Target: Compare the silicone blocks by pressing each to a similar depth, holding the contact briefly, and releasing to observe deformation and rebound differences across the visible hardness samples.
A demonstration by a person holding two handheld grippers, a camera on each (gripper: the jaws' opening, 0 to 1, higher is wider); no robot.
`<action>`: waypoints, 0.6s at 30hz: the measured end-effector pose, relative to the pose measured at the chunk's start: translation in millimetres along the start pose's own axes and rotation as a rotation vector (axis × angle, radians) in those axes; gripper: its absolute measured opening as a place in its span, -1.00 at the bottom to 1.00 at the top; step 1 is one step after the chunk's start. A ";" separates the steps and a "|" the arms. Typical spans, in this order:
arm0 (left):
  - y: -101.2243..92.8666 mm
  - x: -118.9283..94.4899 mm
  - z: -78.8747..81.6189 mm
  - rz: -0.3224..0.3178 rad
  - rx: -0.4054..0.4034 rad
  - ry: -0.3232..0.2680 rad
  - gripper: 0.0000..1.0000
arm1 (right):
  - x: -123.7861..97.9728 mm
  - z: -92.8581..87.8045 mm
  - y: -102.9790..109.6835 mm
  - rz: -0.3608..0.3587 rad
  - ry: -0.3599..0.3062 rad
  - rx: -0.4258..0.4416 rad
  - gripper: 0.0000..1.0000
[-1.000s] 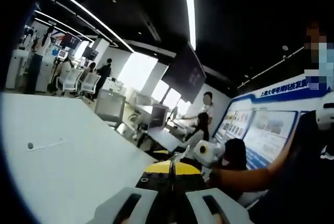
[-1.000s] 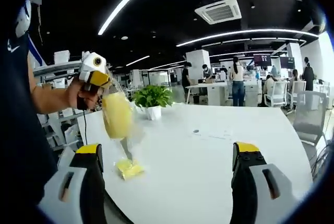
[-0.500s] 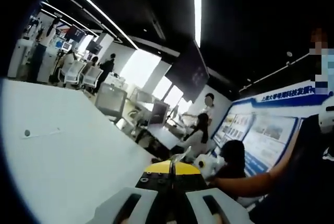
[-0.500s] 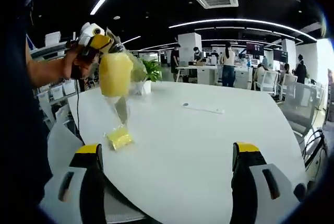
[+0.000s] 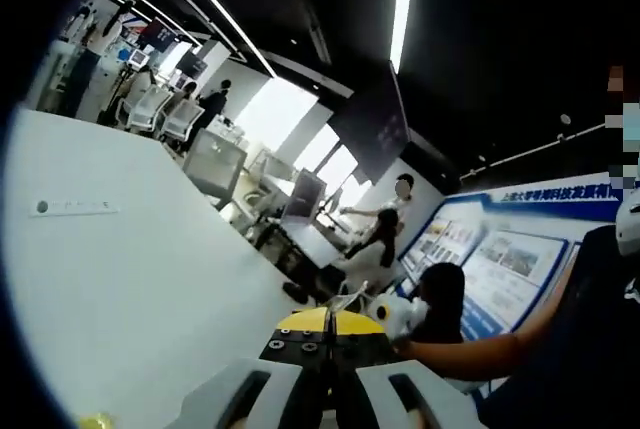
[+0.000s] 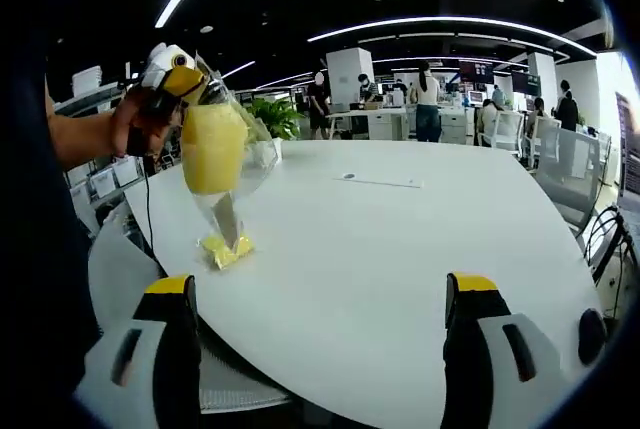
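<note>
Your right gripper (image 6: 318, 339): jaws spread wide, nothing held. Your left gripper (image 6: 192, 86): clamped on a clear bag (image 6: 222, 164) holding a yellow silicone block (image 6: 212, 147), raised over the white table (image 6: 400, 249). Second yellow block (image 6: 225, 248): on the table beneath. Room: open office.

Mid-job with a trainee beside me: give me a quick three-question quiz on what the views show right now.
1. True or false: the right tongs are shut on a block.
2. What do the left tongs hold above the white table? A) a clear bag with a yellow block inside B) a potted plant C) nothing
3. Fill in: a small yellow piece lies on the table, ___ the hanging bag.

Key: 1 false, they stand open and hold nothing; 2 A; 3 below.
</note>
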State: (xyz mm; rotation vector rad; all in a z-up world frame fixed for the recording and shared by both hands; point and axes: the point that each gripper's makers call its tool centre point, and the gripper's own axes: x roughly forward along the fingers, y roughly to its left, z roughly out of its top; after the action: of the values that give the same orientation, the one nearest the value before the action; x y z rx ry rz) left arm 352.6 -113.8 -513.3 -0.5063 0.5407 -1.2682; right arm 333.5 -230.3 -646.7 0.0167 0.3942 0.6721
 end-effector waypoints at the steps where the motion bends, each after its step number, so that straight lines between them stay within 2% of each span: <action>1: 4.2 0.7 -5.8 0.007 -0.006 0.011 -1.00 | -0.4 -0.4 0.0 0.000 0.000 0.003 0.93; 2: 5.8 1.0 -7.9 0.009 -0.012 0.014 -1.00 | -1.2 -2.2 -0.3 -0.001 0.002 0.003 0.93; 8: 34.3 5.9 -43.1 0.048 -0.046 0.073 -1.00 | -0.8 -12.4 -1.4 0.000 0.025 0.026 0.93; 15: 61.1 15.5 -74.6 0.062 -0.136 0.092 -1.00 | 3.5 -17.1 0.5 0.015 0.041 0.041 0.93; 18: 71.0 16.9 -82.2 0.075 -0.178 0.097 -1.00 | 3.2 -17.9 2.8 0.016 0.045 0.046 0.93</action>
State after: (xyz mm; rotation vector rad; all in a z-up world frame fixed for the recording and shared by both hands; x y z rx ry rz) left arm 357.0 -119.1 -623.0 -0.5693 0.7523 -1.1838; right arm 327.7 -228.1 -664.0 0.0480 0.4531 0.6799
